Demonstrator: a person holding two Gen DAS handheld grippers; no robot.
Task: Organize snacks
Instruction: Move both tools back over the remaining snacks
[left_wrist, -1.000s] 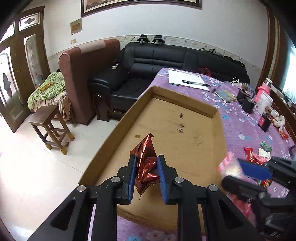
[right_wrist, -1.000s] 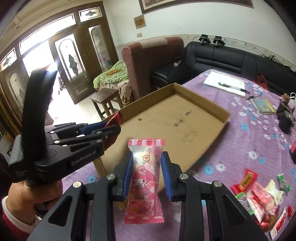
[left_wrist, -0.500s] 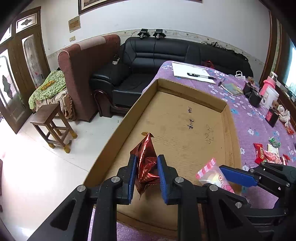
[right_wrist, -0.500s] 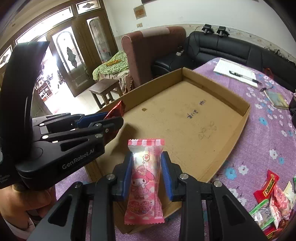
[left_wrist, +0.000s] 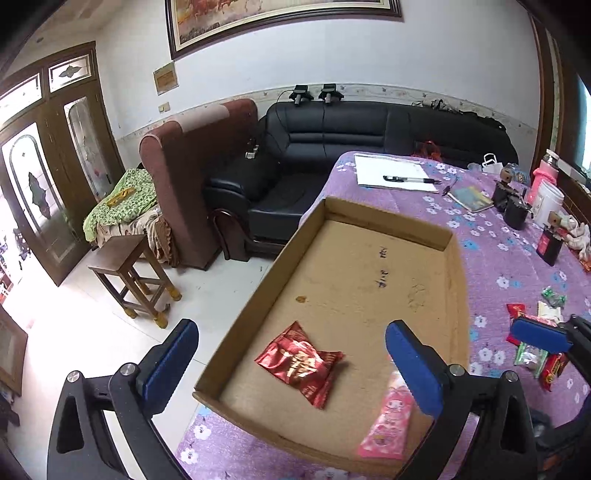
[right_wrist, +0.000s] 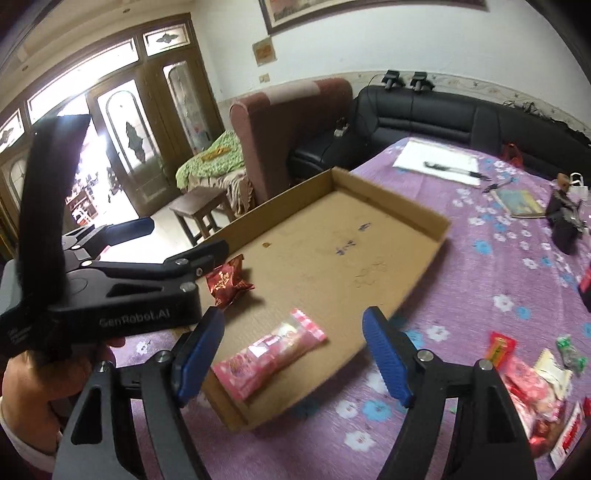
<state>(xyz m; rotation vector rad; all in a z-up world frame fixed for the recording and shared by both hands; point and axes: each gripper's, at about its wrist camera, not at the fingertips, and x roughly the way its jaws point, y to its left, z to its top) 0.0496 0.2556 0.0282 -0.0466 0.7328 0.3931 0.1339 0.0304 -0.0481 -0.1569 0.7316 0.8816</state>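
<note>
A shallow cardboard tray (left_wrist: 388, 218) lies on the purple flowered tablecloth. A red foil snack (left_wrist: 299, 363) rests on its floor near the front, beneath my left gripper (left_wrist: 291, 328), whose jaws are opening wide with nothing touching the pads. A pink wrapped snack (right_wrist: 269, 354) lies flat in the tray's near corner under my right gripper (right_wrist: 293, 314), whose jaws are also opening, clear of it. The red snack (right_wrist: 227, 282) sits just beyond the left gripper's fingers (right_wrist: 199, 254). The pink snack (left_wrist: 388, 421) shows partly behind a finger.
A pile of loose snacks (right_wrist: 528, 376) lies on the cloth right of the tray (right_wrist: 391, 199). Paper with a pen (left_wrist: 395, 175), a notebook (left_wrist: 472, 197) and cups (left_wrist: 546, 203) stand at the far end. A stool (left_wrist: 129, 273) and sofa (left_wrist: 351, 136) lie beyond the table edge.
Both grippers went from shut to wide open. The red foil snack and the pink snack left the pads and now lie on the tray floor.
</note>
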